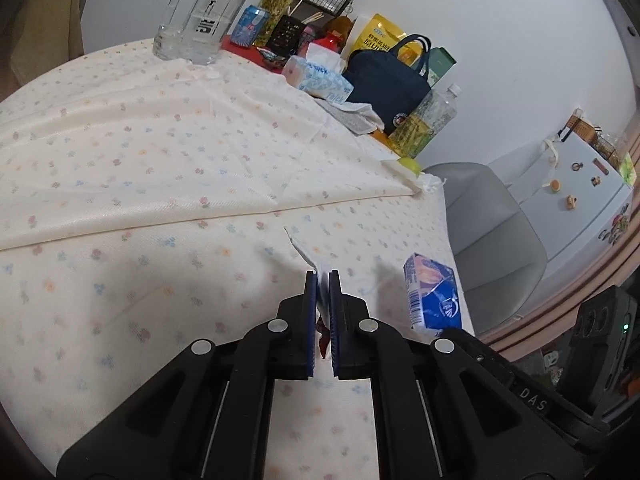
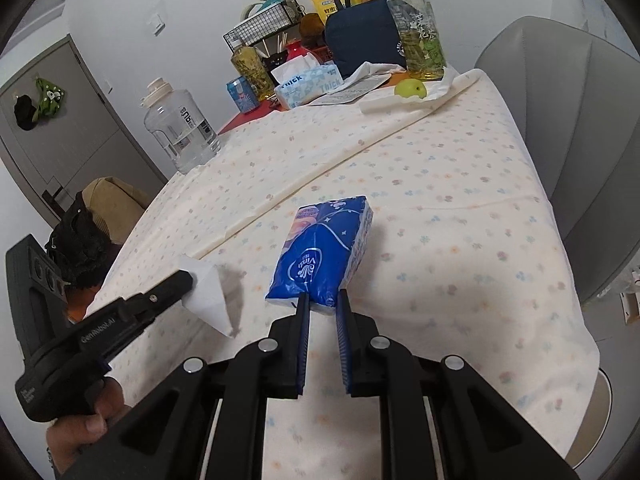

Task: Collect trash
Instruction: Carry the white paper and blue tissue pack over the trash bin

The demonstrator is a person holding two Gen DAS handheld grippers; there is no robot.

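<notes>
My left gripper is shut on a white paper scrap, held above the floral tablecloth. The scrap also shows in the right wrist view, hanging from the left gripper. My right gripper is shut on the near end of a blue tissue pack, which sticks out over the cloth. In the left wrist view the pack is to the right of my left gripper.
At the table's far end stand a clear water jug, a tissue box, a navy bag, a tea bottle, a green fruit. A grey chair stands right of the table.
</notes>
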